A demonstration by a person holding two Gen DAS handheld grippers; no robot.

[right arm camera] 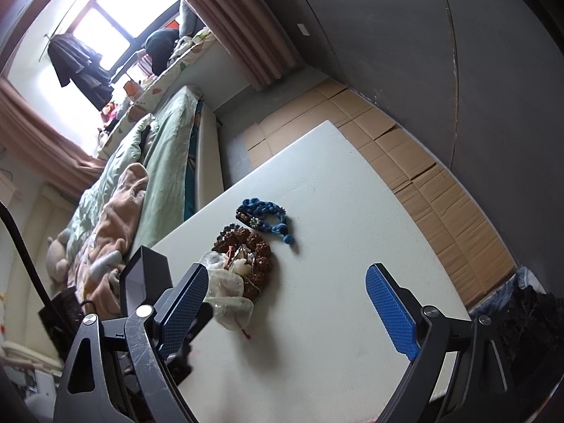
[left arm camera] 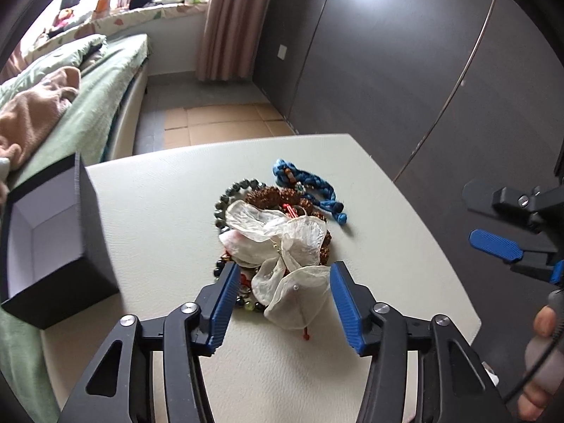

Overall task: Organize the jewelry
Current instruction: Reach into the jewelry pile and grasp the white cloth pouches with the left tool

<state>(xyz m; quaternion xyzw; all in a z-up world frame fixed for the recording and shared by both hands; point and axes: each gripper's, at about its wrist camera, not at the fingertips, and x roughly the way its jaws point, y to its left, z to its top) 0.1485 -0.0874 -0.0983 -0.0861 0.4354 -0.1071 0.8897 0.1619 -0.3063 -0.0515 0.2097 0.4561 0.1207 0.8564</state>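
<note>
A white table (left arm camera: 169, 190) carries everything. Near its middle lies a jewelry heap (left arm camera: 271, 232): bead bracelets under crumpled clear pouches (left arm camera: 282, 246). Just beyond the heap, touching its far edge, lies a blue braided cord (left arm camera: 310, 190). Left of the heap, at the table's edge, stands an open black box (left arm camera: 56, 246), white inside.

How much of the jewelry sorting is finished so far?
Nothing looks put away: the black box is empty. The left gripper straddles a translucent pouch on the jewelry pile, fingers not yet pressing it. The right gripper is open and empty. The bead bracelets and blue braided cord remain on the table.
</note>
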